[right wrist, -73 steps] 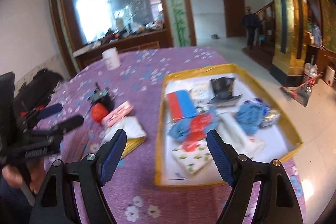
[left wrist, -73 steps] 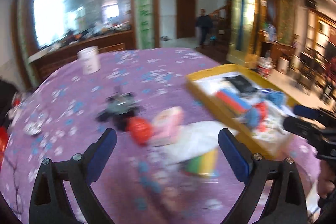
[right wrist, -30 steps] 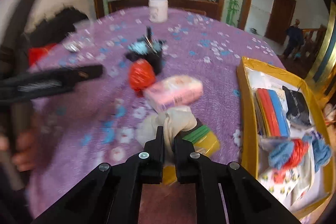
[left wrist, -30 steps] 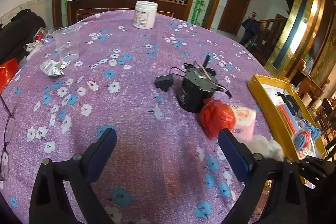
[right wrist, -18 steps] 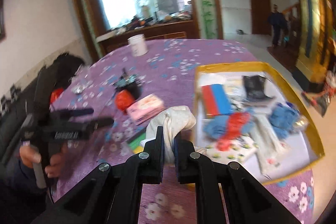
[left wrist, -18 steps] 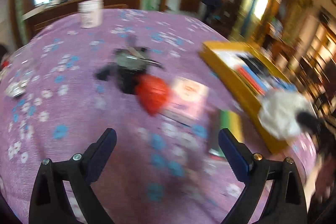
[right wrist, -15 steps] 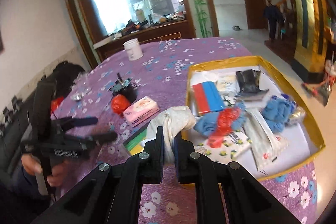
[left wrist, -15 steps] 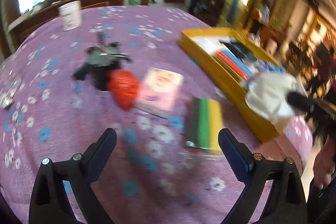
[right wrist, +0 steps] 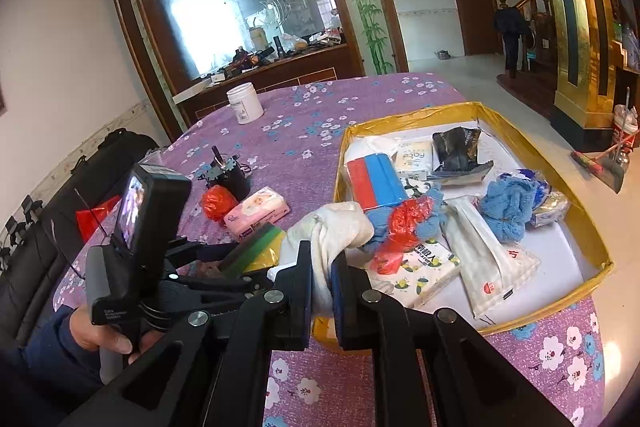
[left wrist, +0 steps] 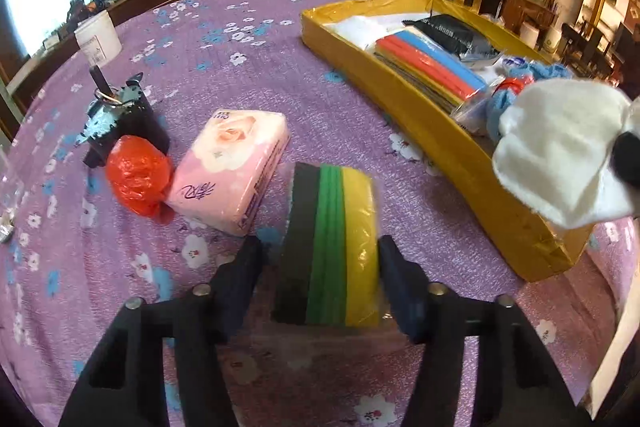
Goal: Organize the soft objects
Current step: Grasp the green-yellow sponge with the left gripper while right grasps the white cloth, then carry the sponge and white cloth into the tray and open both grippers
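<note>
Purple flowered tablecloth (left wrist: 240,27), big dining room behind, yellow tray (right wrist: 560,187) on the right side of the table already loaded with soft stuff.

What's changed: a second ago my left gripper (left wrist: 320,259) was wide open over bare cloth near the black motor (left wrist: 120,115). Now it sits over the sponge pack (left wrist: 332,239) (black/green/yellow stripes) and the jaws are closing with the pack between them. Right pad looks at the yellow edge, left pad just shy of the black edge, so I read this as not yet gripped.

My right gripper (right wrist: 320,275) has lifted the white cloth (right wrist: 336,227) off the table and carried it over the tray's near edge. Jaws pinched together on it, cloth bunched above the pads. In the left wrist view it hangs over the tray's near corner.

Meaning for the task: cloth is about ready to drop in the tray, and the sponge pack is next in line. Left on the table: pink tissue pack (left wrist: 232,167), touching the red bag ball (left wrist: 138,179).
</note>
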A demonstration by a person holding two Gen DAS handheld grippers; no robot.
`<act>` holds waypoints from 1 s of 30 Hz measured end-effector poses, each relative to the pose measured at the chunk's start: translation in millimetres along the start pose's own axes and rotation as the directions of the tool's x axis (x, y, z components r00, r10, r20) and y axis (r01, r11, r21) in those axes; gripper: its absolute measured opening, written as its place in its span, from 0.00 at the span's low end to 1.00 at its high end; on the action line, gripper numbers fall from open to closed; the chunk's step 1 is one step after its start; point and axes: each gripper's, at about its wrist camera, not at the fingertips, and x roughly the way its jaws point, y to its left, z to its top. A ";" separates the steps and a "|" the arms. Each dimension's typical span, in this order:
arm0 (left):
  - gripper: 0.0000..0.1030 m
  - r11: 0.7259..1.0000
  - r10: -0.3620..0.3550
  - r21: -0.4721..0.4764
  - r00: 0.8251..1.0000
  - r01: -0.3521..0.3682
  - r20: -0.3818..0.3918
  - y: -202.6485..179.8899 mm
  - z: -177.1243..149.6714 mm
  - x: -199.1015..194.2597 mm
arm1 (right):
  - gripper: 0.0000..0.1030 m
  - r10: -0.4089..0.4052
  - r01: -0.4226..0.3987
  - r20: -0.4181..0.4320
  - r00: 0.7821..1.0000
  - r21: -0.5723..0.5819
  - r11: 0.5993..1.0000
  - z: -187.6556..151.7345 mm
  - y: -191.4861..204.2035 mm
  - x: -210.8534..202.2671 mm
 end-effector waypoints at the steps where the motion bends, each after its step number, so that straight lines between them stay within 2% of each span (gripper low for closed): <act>1: 0.41 1.000 -0.002 0.005 1.000 0.002 0.005 0.1 -0.4 -1.4 | 0.09 0.000 0.000 -0.001 1.000 0.000 1.000 -0.7 1.0 -0.7; 6: 0.35 1.000 0.006 0.008 0.999 -0.007 0.037 -2.6 -3.1 -10.1 | 0.09 -0.030 0.030 -0.009 1.000 -0.024 0.999 -0.6 8.9 4.1; 17: 0.34 0.998 0.062 -0.009 0.981 -0.062 0.186 -1.5 2.9 -52.2 | 0.09 -0.168 0.167 -0.005 0.986 -0.100 0.981 2.2 22.2 18.1; 30: 0.34 0.997 0.076 -0.010 0.975 -0.076 0.208 -6.6 4.2 -60.1 | 0.09 -0.235 0.237 0.034 0.971 -0.161 0.958 3.4 31.5 12.0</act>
